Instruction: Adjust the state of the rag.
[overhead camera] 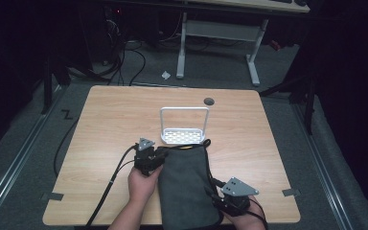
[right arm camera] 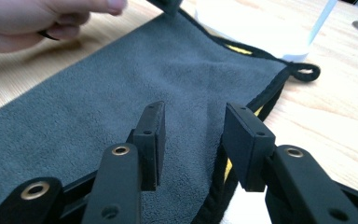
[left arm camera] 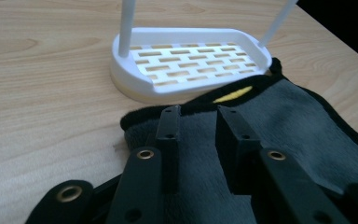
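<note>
Grey plush towel (overhead camera: 184, 184), folded flat on wooden surface (overhead camera: 110, 120) beside white rack (overhead camera: 184, 127). Left tool (left arm camera: 198, 126) and right tool (right arm camera: 193, 135): released, empty. Regrip hemmed corners squarely before lifting.

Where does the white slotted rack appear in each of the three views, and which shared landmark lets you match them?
High view: white rack at table centre, just beyond the grey towel.
Left gripper view: rack at top centre, beyond the towel's edge.
Right gripper view: rack blurred, at upper right.
Shared landmark: the towel's yellow tag beside the rack.
</note>
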`<action>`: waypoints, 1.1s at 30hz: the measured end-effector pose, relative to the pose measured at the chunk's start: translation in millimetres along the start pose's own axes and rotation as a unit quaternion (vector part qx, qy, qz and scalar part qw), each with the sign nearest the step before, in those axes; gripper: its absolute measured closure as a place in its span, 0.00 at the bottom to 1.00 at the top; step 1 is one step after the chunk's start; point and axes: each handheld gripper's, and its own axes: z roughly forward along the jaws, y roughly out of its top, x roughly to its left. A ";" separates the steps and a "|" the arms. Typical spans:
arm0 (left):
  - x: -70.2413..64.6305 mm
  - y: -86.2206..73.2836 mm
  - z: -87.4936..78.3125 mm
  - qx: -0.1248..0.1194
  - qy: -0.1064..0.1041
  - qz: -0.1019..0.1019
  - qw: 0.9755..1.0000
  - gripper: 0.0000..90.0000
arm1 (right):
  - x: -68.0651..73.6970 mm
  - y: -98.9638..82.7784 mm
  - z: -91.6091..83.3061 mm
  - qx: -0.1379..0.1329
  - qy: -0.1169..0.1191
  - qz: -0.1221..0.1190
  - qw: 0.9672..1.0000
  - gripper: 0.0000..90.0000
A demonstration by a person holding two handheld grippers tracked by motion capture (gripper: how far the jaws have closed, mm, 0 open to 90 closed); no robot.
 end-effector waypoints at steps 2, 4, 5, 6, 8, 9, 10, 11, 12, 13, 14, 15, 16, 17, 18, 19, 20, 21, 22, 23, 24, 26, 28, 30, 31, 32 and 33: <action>-0.2 -2.1 -2.9 0.001 -0.002 0.003 1.000 0.79 | -0.5 -1.0 3.6 0.005 0.002 0.000 1.000 0.68; -0.1 -8.8 -12.1 0.003 -0.014 0.003 1.000 0.78 | -1.4 -1.9 7.0 0.010 0.004 0.000 1.000 0.69; -0.1 -8.8 -12.1 0.003 -0.014 0.003 1.000 0.78 | -1.4 -1.9 7.0 0.010 0.004 0.000 1.000 0.69; -1.0 -14.5 -17.6 0.010 -0.019 0.007 1.000 0.78 | -1.8 -2.2 9.2 0.013 0.005 0.001 1.000 0.70; -2.2 -21.0 -23.9 0.014 -0.022 0.013 1.000 0.78 | -2.1 -2.1 11.1 0.015 0.006 0.000 1.000 0.73; -2.2 -21.0 -23.9 0.014 -0.022 0.013 1.000 0.78 | -2.1 -2.1 11.1 0.015 0.006 0.000 1.000 0.73; -2.9 -24.4 -26.9 0.018 -0.026 0.013 0.999 0.78 | -3.2 -1.9 14.4 0.018 0.006 -0.001 1.000 0.77; -4.1 -27.8 -29.6 0.021 -0.032 0.013 0.999 0.78 | -3.2 -1.9 14.4 0.018 0.006 -0.001 1.000 0.77; -8.7 -34.3 -34.3 0.034 -0.035 0.028 0.998 0.80 | -5.9 -0.8 19.4 0.025 0.006 0.003 1.000 0.84; -11.4 -37.3 -35.7 0.043 -0.035 0.035 0.998 0.85 | -8.1 0.6 22.0 0.028 0.006 0.006 1.000 0.90; -11.4 -37.3 -35.7 0.043 -0.035 0.035 0.998 0.90 | -8.1 0.6 22.0 0.028 0.006 0.006 1.000 0.90; -14.3 -39.8 -36.7 0.054 -0.036 0.042 0.997 0.90 | -10.3 2.7 25.2 0.031 0.007 0.008 0.999 0.94; -17.2 -42.1 -37.3 0.059 -0.039 0.046 0.996 0.92 | -14.5 7.7 34.1 0.038 0.007 0.006 0.999 0.98; -19.9 -43.9 -37.8 0.061 -0.046 0.049 0.996 0.92 | -17.0 10.1 39.2 0.044 0.006 0.007 0.999 0.99; -25.1 -46.5 -38.5 0.063 -0.060 0.054 0.995 0.91 | -19.3 11.9 44.8 0.049 0.005 0.006 0.999 0.99; -25.1 -46.5 -38.5 0.063 -0.060 0.054 0.995 0.88 | -19.3 11.9 44.8 0.049 0.005 0.006 0.999 0.99; -29.1 -48.8 -35.9 0.077 -0.079 0.055 0.992 0.85 | -23.2 13.2 57.3 0.069 0.006 0.014 0.998 1.00; -29.1 -48.8 -35.9 0.077 -0.079 0.055 0.992 0.82 | -23.2 13.2 57.3 0.069 0.006 0.014 0.998 1.00; -31.4 -50.5 -34.9 0.080 -0.080 0.061 0.992 0.81 | -23.1 9.9 67.8 0.087 0.010 0.013 0.996 0.99; -32.8 -51.7 -34.3 0.082 -0.078 0.066 0.991 0.81 | -22.2 8.7 70.7 0.095 0.008 0.009 0.995 0.99; -34.0 -54.5 -31.4 0.090 -0.073 0.078 0.990 0.82 | -22.2 7.8 72.9 0.094 0.004 0.002 0.996 0.99; -33.5 -55.1 -30.6 0.088 -0.072 0.081 0.990 0.82 | -24.7 8.9 73.7 0.095 -0.001 0.003 0.996 0.97; -33.2 -55.1 -29.9 0.087 -0.069 0.084 0.990 0.84 | -32.4 10.8 76.2 0.092 -0.019 0.009 0.996 0.94; -33.1 -55.7 -30.0 0.086 -0.068 0.087 0.990 0.85 | -43.1 11.4 80.4 0.094 -0.020 0.031 0.995 0.93; -33.2 -56.1 -30.6 0.086 -0.066 0.090 0.990 0.85 | -46.7 12.2 81.2 0.094 -0.022 0.033 0.995 0.93; -33.3 -56.5 -31.3 0.086 -0.066 0.093 0.990 0.86 | -48.1 12.9 81.5 0.095 -0.020 0.039 0.994 0.93; -32.9 -56.9 -32.0 0.087 -0.065 0.096 0.989 0.87 | -48.4 12.7 81.6 0.097 -0.016 0.042 0.994 0.93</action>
